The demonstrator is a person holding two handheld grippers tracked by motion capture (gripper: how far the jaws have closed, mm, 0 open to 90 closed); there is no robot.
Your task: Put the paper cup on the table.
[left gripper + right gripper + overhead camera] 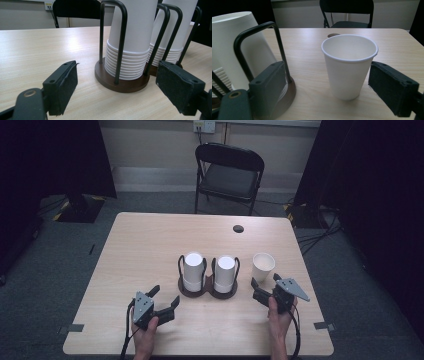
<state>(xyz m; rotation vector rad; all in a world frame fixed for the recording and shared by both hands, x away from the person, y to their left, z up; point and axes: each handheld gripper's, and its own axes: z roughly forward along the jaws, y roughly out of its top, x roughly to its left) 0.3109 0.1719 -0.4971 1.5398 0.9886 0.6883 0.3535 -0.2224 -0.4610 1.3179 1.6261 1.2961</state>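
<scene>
While I look down from the high view, my left gripper [166, 299] sits near the table's [150, 240] front edge, jaws spread, holding nothing, aimed at the left cup stack [192, 270] in its holder [194, 290]. Right cup stack [224, 272] stands just beside it, touching or nearly so. My right gripper [266, 284] is jaws apart too, just short of the single paper cup [263, 266], which stands upright to the right of the stacks. Folding chair [229, 172] beyond the far edge.

Left gripper view: both black jaws wide, empty, with the left stack's wooden base [122, 83] between them but farther off. Upside-down cups nested inside black wire loops [121, 40]. Second stack right behind.

Right gripper view: jaws released, single cup [349, 65] upright between them, mouth up, inside looks empty though the bottom is hard to see. Right pad [393, 86] close to the cup wall, not touching. Left jaw overlaps the holder base [287, 93].
</scene>
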